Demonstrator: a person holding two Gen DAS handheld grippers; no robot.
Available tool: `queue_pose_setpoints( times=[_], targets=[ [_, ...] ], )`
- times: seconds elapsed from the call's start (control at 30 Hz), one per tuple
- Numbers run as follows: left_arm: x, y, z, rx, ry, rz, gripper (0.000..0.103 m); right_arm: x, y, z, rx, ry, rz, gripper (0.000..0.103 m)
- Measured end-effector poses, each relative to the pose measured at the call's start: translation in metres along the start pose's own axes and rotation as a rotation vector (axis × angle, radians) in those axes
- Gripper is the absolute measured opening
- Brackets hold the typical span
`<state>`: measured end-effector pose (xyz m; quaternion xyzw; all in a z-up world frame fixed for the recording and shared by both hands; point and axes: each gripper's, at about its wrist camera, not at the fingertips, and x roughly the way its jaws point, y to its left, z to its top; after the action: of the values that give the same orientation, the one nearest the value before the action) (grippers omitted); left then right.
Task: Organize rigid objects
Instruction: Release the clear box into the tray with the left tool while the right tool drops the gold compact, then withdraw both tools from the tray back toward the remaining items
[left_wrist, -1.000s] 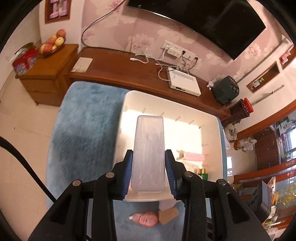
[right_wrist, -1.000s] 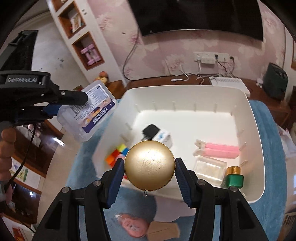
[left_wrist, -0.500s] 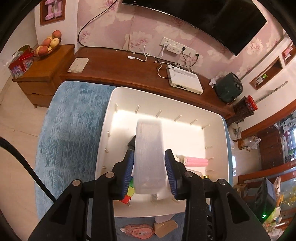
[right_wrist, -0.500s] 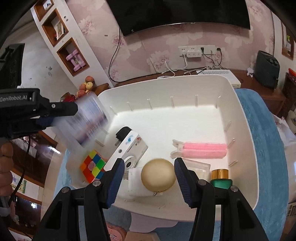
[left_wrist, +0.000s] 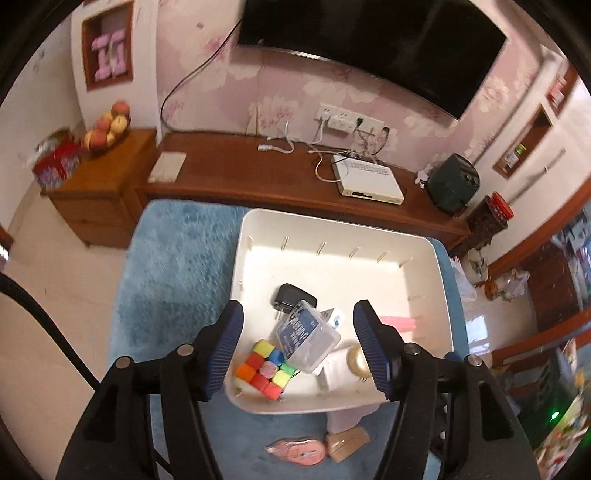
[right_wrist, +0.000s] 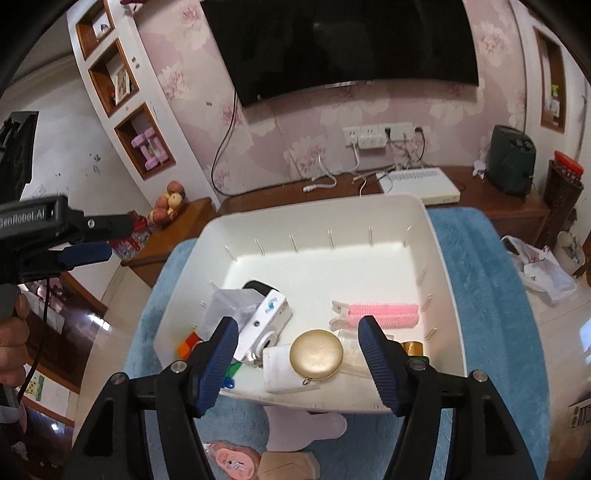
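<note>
A white bin (left_wrist: 430, 258) (right_wrist: 443, 295) stands on a blue mat. In it lie a clear plastic box (left_wrist: 308, 336) (right_wrist: 229, 306) on a colour cube (left_wrist: 264, 369), a white camera (right_wrist: 264, 325), a round gold case (right_wrist: 316, 353) (left_wrist: 356, 360), a pink clip (right_wrist: 384, 315) and a green-and-gold bottle (right_wrist: 413, 349). My left gripper (left_wrist: 298, 350) hovers above the box, its jaws opening, nothing pressed between them. My right gripper (right_wrist: 298, 363) hangs over the gold case, jaws opening and free of it.
The blue mat (left_wrist: 170, 273) surrounds the bin. A pink packet (left_wrist: 295, 448) and a tan piece (left_wrist: 347, 441) lie on the mat in front of it. A wooden bench (left_wrist: 258, 177) with a white router and cables runs behind.
The left gripper let go of the clear box, which now lies in the bin on the cube. The right gripper released the gold case into the bin. Both drew back and up.
</note>
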<state>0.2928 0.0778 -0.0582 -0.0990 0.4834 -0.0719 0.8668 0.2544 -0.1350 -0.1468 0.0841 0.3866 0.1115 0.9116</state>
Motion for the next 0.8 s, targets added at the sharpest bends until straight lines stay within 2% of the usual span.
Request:
queue_pose_setpoints(
  times=[0.1, 0.23, 0.33, 0.47, 0.6, 0.73, 0.8],
  targets=[
    [-0.02, 0.0, -0.008, 0.055, -0.037, 0.014, 0.066, -0.017, 0.008, -0.002, -0.004, -0.033, -0.009, 0.076],
    [-0.048, -0.003, -0.026, 0.162, -0.104, 0.065, 0.066, -0.038, 0.019, -0.007, -0.007, -0.078, -0.018, 0.077],
    [-0.061, -0.001, -0.036, 0.199, -0.117, 0.082, 0.066, -0.055, 0.028, -0.015, -0.017, -0.112, -0.04, 0.08],
    [-0.074, 0.004, -0.048, 0.199, -0.119, 0.062, 0.066, -0.074, 0.038, -0.027, -0.037, -0.142, -0.072, 0.08],
    [-0.08, 0.009, -0.06, 0.196, -0.106, 0.073, 0.066, -0.088, 0.047, -0.041, -0.065, -0.16, -0.099, 0.08],
    [-0.083, 0.017, -0.075, 0.143, -0.072, 0.046, 0.066, -0.098, 0.055, -0.056, -0.105, -0.162, -0.138, 0.08],
    [-0.084, 0.017, -0.083, 0.139, -0.069, 0.055, 0.07, -0.101, 0.058, -0.065, -0.12, -0.161, -0.153, 0.08]
  ],
)
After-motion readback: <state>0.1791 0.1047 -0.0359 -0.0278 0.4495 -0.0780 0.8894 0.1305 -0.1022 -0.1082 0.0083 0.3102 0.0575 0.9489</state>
